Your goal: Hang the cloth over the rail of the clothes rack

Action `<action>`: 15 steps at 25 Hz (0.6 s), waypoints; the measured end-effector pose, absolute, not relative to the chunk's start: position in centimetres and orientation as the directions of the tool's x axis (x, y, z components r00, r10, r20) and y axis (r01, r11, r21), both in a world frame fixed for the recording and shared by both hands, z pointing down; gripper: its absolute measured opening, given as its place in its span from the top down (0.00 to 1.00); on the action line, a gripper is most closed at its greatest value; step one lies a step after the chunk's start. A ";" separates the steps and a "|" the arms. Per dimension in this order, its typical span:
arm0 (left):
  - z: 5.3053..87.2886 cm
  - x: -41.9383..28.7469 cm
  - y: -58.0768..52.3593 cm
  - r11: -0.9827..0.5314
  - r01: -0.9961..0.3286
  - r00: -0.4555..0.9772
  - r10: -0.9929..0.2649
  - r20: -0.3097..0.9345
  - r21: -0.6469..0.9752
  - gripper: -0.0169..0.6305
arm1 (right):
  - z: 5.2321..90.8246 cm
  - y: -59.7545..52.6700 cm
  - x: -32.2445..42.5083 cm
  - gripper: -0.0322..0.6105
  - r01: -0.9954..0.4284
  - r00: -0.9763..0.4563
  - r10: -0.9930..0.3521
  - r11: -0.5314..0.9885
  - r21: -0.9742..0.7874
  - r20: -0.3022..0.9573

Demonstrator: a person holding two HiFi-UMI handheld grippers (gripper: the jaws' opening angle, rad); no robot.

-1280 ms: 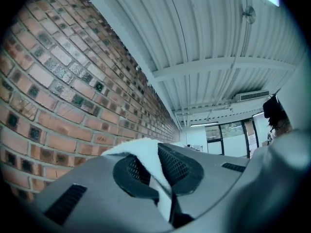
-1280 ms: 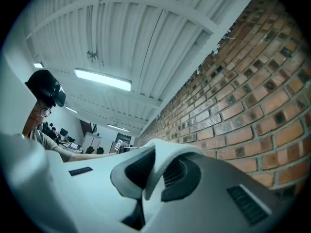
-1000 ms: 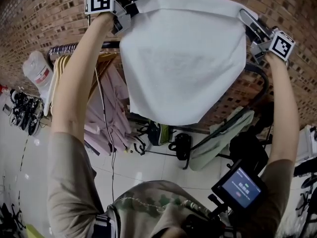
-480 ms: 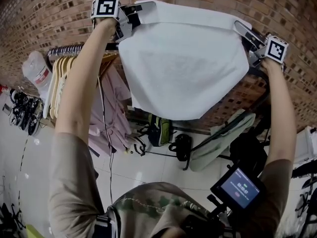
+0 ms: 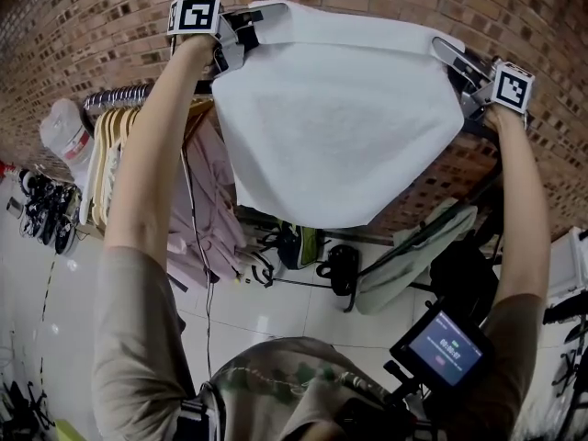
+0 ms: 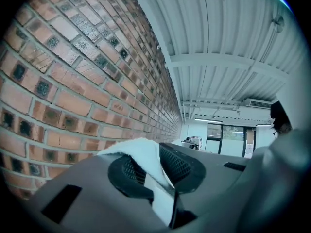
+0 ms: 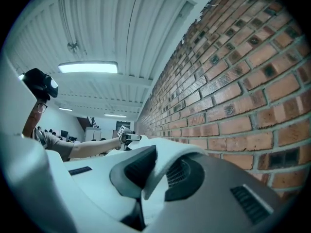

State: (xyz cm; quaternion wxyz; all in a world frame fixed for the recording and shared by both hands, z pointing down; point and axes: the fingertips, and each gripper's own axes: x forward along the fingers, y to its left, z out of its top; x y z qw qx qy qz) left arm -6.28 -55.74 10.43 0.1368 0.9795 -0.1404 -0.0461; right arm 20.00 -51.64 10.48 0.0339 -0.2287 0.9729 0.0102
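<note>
A white cloth point(image 5: 340, 127) hangs spread between my two grippers, high in front of the brick wall. My left gripper point(image 5: 246, 28) is shut on its upper left corner, and the cloth point(image 6: 146, 166) shows pinched between the jaws in the left gripper view. My right gripper point(image 5: 452, 55) is shut on the upper right corner, with the cloth point(image 7: 167, 166) clamped between its jaws. The dark rail of the clothes rack point(image 5: 124, 93) runs behind the cloth and is mostly hidden by it; its right part point(image 5: 478, 129) shows under my right gripper.
Hangers and pink garments point(image 5: 207, 200) hang on the rail at the left. A white bag point(image 5: 69, 131) hangs at the rack's far left end. Shoes point(image 5: 41, 214) lie on the floor. A green cloth point(image 5: 413, 251) and dark bags point(image 5: 464, 278) sit below the rack on the right.
Both grippers have come down a little with the cloth, which now hangs lower in front of the rail. Neither grip has changed.
</note>
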 end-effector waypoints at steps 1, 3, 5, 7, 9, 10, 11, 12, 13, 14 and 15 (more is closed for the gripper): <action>10.6 -6.3 -55.9 -0.921 -0.269 0.955 -0.293 -0.049 0.281 0.88 | 10.5 -51.6 20.0 0.92 -0.443 -0.894 -0.442 0.896 0.003 -0.069; 11.1 -6.0 -56.2 -0.920 -0.278 0.954 -0.299 -0.036 0.277 0.79 | 10.7 -51.9 20.0 0.76 -0.450 -0.890 -0.450 0.893 -0.012 -0.067; 11.5 -5.8 -56.5 -0.919 -0.283 0.953 -0.301 -0.023 0.276 0.58 | 11.0 -52.4 20.2 0.65 -0.468 -0.881 -0.469 0.883 -0.023 -0.067; 12.2 -5.6 -56.6 -0.916 -0.284 0.954 -0.298 -0.007 0.285 0.40 | 10.9 -52.8 20.4 0.63 -0.487 -0.870 -0.488 0.873 -0.027 -0.073; 13.1 -5.6 -56.8 -0.911 -0.304 0.951 -0.306 0.036 0.278 0.36 | 10.9 -52.9 20.5 0.63 -0.490 -0.867 -0.492 0.871 -0.036 -0.078; 13.8 -5.6 -57.0 -0.910 -0.316 0.949 -0.310 0.066 0.268 0.26 | 11.0 -52.9 20.4 0.63 -0.489 -0.869 -0.490 0.872 -0.037 -0.074; 14.5 -5.5 -57.1 -0.910 -0.325 0.946 -0.309 0.103 0.258 0.23 | 11.2 -52.8 20.2 0.63 -0.486 -0.871 -0.488 0.873 -0.035 -0.065; 15.3 -5.5 -57.1 -0.910 -0.330 0.943 -0.302 0.142 0.251 0.22 | 11.4 -52.7 20.0 0.63 -0.483 -0.873 -0.484 0.875 -0.031 -0.057; 16.0 -5.4 -57.0 -0.911 -0.329 0.940 -0.291 0.178 0.248 0.21 | 11.5 -52.6 19.7 0.63 -0.479 -0.876 -0.480 0.878 -0.025 -0.049; 16.5 -5.2 -56.9 -0.913 -0.323 0.940 -0.277 0.201 0.251 0.17 | 11.6 -52.5 19.5 0.63 -0.476 -0.878 -0.477 0.879 -0.019 -0.044; 16.7 -5.0 -56.7 -0.914 -0.312 0.942 -0.263 0.208 0.260 0.17 | 11.6 -52.4 19.4 0.63 -0.475 -0.879 -0.475 0.880 -0.014 -0.039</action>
